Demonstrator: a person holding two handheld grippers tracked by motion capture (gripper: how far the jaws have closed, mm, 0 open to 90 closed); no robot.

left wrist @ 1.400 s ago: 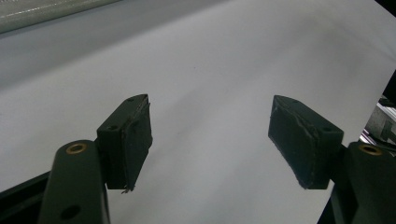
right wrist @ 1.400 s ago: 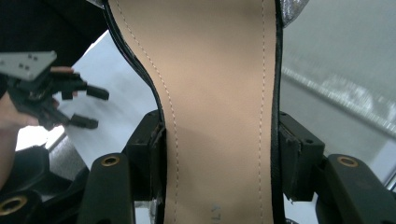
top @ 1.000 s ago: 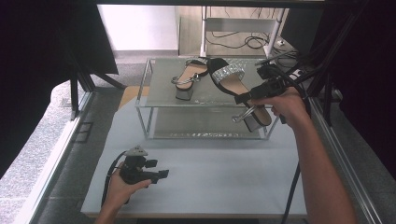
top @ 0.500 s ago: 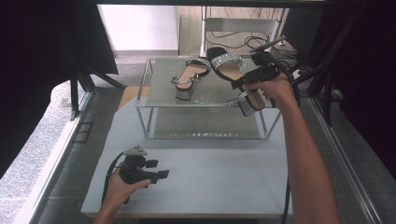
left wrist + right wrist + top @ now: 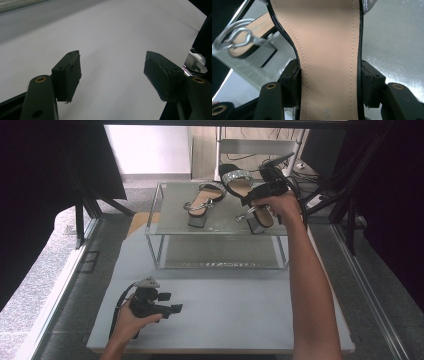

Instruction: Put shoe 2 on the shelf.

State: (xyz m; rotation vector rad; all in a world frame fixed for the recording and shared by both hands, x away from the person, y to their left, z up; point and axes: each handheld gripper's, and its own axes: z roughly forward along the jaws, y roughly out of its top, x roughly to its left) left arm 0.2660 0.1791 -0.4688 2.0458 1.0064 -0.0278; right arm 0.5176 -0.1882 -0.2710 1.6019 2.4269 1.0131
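Right gripper view: right tool [image 5: 329,87] clamps the sandal [image 5: 327,50] across its insole, jaws touching both edges.

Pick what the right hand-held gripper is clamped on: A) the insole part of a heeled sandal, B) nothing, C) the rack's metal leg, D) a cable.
A: in the right gripper view the right hand-held gripper has its pads pressed on both edges of the heeled sandal, across its tan insole.
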